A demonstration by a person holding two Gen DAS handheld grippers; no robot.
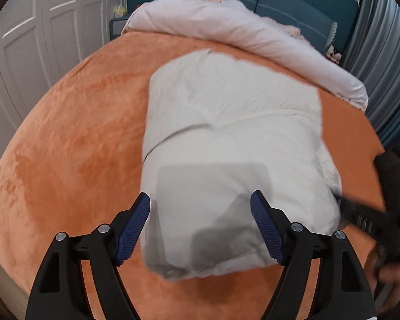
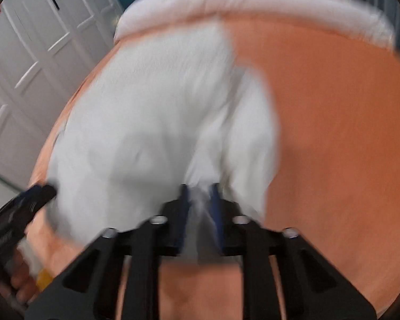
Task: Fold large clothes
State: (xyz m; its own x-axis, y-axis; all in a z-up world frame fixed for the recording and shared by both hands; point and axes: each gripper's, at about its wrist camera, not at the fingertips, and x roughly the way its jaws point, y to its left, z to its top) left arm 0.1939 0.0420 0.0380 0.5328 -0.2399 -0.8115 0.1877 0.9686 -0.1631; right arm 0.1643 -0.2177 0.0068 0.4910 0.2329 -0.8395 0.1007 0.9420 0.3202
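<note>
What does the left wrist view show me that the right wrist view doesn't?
Only the left wrist view: the left gripper with jaws open over the near end of the white garment, not pinching it; a teal headboard; a grey curtain.

Only the right wrist view: the right gripper with jaws closed on a fold of the garment's near edge; black wardrobe door handles.

Both: the folded garment on the orange bedspread, a pale duvet behind, white wardrobe doors.

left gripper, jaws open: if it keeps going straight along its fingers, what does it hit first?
Most likely the folded white garment, which lies directly ahead of the left gripper, its near end between the open fingers. Depth is unclear; the orange bedspread lies underneath.
</note>
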